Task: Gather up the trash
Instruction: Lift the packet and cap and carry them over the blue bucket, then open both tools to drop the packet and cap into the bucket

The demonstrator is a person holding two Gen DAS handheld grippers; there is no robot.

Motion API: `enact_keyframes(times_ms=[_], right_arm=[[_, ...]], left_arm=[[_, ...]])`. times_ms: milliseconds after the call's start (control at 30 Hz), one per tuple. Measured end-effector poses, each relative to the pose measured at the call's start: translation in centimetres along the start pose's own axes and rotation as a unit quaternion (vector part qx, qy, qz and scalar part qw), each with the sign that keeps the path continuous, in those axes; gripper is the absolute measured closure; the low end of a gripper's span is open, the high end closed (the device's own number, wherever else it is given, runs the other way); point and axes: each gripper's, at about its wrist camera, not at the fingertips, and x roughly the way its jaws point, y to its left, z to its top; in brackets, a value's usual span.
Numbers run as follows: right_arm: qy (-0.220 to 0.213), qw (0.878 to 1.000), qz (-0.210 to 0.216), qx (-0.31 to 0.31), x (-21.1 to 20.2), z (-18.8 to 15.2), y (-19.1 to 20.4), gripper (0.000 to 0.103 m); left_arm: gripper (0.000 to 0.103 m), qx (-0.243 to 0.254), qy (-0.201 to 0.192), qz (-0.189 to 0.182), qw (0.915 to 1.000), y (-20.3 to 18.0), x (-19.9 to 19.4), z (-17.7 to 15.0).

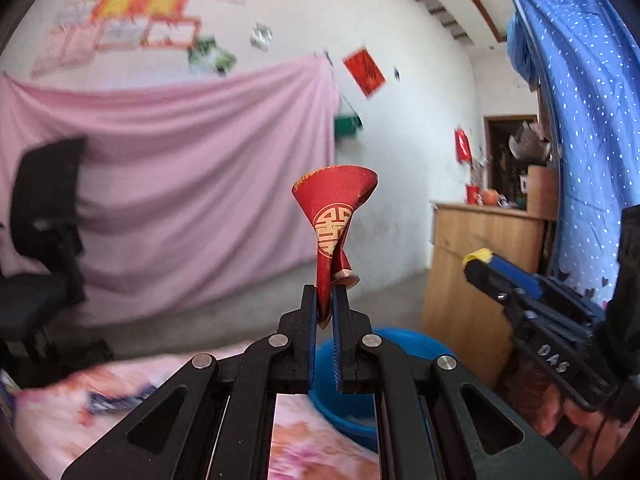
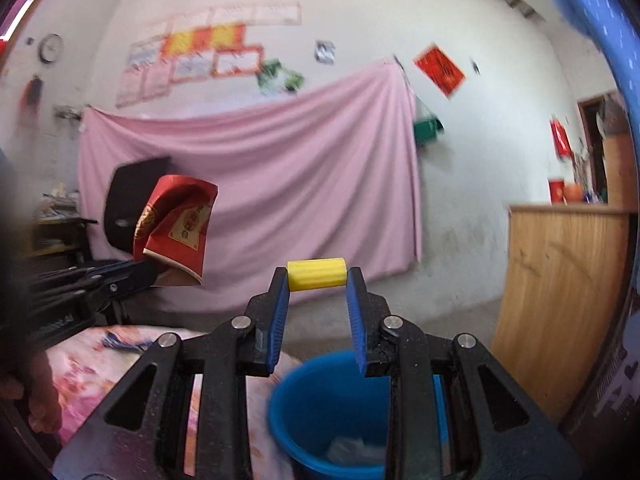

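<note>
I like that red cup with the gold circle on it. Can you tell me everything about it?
The crushed red paper cup is squashed flat near its base and flares open at its rim, which points upward. A round gold emblem sits on its side, and the right wrist view shows a gold label panel too. The left gripper pinches its lower part between blue-padded fingers, holding it up in the air. Nothing else touches it.

Each camera sat just behind its own hand-held gripper and looked forward along the fingers, very close to them. Both faced the white wall with the pink sheet (image 1: 168,184) and the blue bucket (image 2: 320,408) low down. Each view also caught the other hand-held gripper at its side.
</note>
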Motion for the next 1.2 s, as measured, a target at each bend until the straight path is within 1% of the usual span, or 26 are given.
enact_keyframes(times_ms=[133,233,300,400,567,633,667,733,933,1000,1100,1200], right_arm=[[0.061,0.997,-0.016,0.035,2.3,-1.2,-2.7,0.047],[0.108,0.992,-0.032,0.047,3.5,-2.2,-3.9,0.047],[0.134,0.989,-0.031,0.052,4.2,-3.0,-4.4,0.047],[0.166,0.984,-0.027,0.055,5.3,-4.3,-4.7,0.047],[0.199,0.978,-0.021,0.064,6.6,-5.6,-4.7,0.047],[0.210,0.975,-0.021,0.067,7.0,-6.0,-5.0,0.047],[0.216,0.974,-0.020,0.069,7.1,-6.2,-5.0,0.047],[0.222,0.972,-0.020,0.073,7.2,-6.4,-5.1,0.047],[0.232,0.969,-0.023,0.086,7.6,-6.5,-6.0,0.046],[0.233,0.968,-0.023,0.088,7.7,-6.5,-6.1,0.046],[0.231,0.969,-0.024,0.088,7.7,-6.4,-6.1,0.046],[0.226,0.970,-0.023,0.084,7.6,-6.2,-5.9,0.046]], left_arm=[[0.098,-0.028,0.056,-0.022,0.9978,-1.0,3.6,-0.3],[0.098,-0.059,0.101,-0.038,0.9924,-0.8,6.1,-0.5],[0.098,-0.082,0.140,-0.051,0.9854,-0.7,8.1,-0.7],[0.098,-0.108,0.185,-0.052,0.9755,0.0,10.2,-0.8],[0.098,-0.146,0.244,-0.048,0.9574,0.6,13.2,-1.2],[0.098,-0.163,0.260,-0.049,0.9506,1.3,13.3,-1.6],[0.098,-0.177,0.271,-0.051,0.9447,1.5,13.6,-1.8],[0.098,-0.193,0.277,-0.055,0.9397,1.6,14.0,-2.0],[0.093,-0.194,0.289,-0.051,0.9360,2.1,14.3,-2.1],[0.084,-0.198,0.290,-0.050,0.9351,2.1,14.0,-2.3],[0.083,-0.200,0.286,-0.045,0.9362,2.4,13.7,-2.4],[0.082,-0.194,0.275,-0.038,0.9409,2.8,13.1,-2.4]])
